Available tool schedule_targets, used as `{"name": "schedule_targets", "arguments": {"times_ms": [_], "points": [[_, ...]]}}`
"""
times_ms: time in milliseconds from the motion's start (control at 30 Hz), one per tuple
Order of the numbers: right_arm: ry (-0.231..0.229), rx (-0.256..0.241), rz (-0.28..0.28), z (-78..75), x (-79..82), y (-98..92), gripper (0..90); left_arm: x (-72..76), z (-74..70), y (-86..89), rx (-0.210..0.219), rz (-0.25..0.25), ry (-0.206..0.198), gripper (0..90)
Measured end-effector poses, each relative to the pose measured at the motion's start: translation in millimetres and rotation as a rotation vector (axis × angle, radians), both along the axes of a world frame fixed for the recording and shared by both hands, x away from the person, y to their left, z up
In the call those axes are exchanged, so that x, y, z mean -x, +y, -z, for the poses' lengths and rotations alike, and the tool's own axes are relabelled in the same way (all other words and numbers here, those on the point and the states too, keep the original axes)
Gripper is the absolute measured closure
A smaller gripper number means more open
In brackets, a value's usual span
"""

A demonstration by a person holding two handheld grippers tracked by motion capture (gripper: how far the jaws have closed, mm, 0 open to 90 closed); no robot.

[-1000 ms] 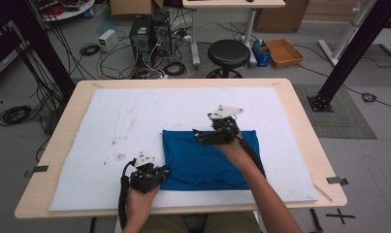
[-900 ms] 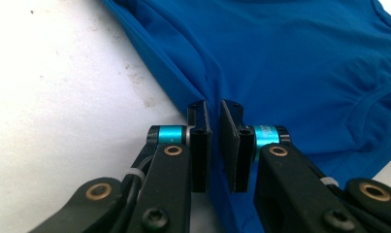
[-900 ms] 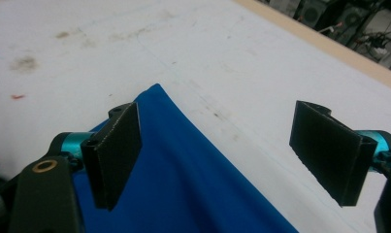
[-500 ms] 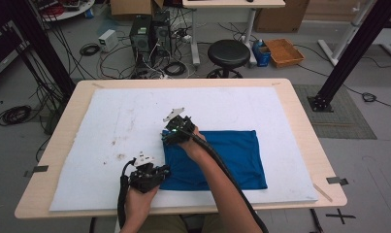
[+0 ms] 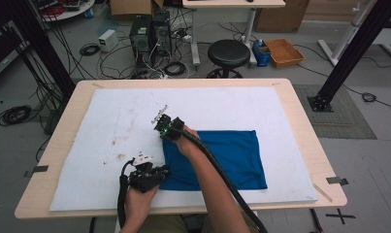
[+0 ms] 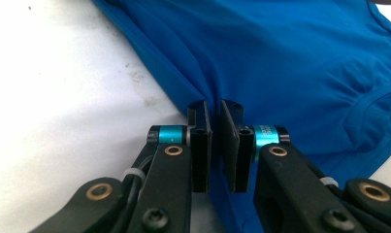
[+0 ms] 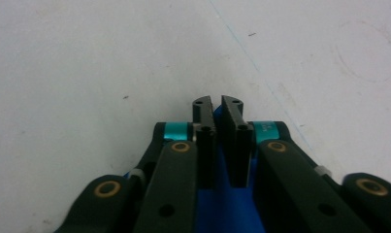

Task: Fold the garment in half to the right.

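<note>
Since a second ago the right gripper has travelled across the blue cloth garment from its far right part to its far left corner, and the fabric that was bunched there now lies folded flat as a rectangle. That gripper hovers at the corner with its jaws pressed nearly together over blue fabric, as the right gripper view shows; whether they truly pinch the cloth I cannot tell. Meanwhile the left gripper has stayed at the garment's near left corner, and in the left gripper view its jaws are closed on a raised fold of the blue fabric. The garment rests on the white padded sheet that covers the pale wooden worktop, lying toward the near edge and right of the middle.
</note>
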State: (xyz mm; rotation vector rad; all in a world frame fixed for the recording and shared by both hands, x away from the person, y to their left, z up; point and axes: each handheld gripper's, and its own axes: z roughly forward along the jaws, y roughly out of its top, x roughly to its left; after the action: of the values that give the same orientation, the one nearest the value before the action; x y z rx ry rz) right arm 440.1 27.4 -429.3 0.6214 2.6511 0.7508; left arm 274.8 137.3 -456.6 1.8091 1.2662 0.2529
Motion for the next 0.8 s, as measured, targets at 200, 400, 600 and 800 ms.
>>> {"name": "schedule_targets", "arguments": {"times_ms": [200, 400, 600, 800], "points": [[0.029, -0.058, 0.038, -0.7, -2.8, -4.2, 88.6, 0.7, -1.1, 2.5, 0.018, -0.003, -0.004, 84.0], [0.022, -0.197, 0.046, -12.5, -0.1, -25.1, 88.6, 1.9, -16.2, 13.8, 0.198, 0.042, -0.067, 84.7], [0.018, -0.342, 0.044, -29.5, 3.6, -58.0, 88.6, -0.4, -29.2, 6.3, 0.310, 0.117, -0.092, 85.0], [-0.004, -0.415, 0.052, -36.4, 9.5, -95.3, 88.6, -12.3, -33.0, -19.1, 0.349, 0.210, -0.066, 85.0]]}}
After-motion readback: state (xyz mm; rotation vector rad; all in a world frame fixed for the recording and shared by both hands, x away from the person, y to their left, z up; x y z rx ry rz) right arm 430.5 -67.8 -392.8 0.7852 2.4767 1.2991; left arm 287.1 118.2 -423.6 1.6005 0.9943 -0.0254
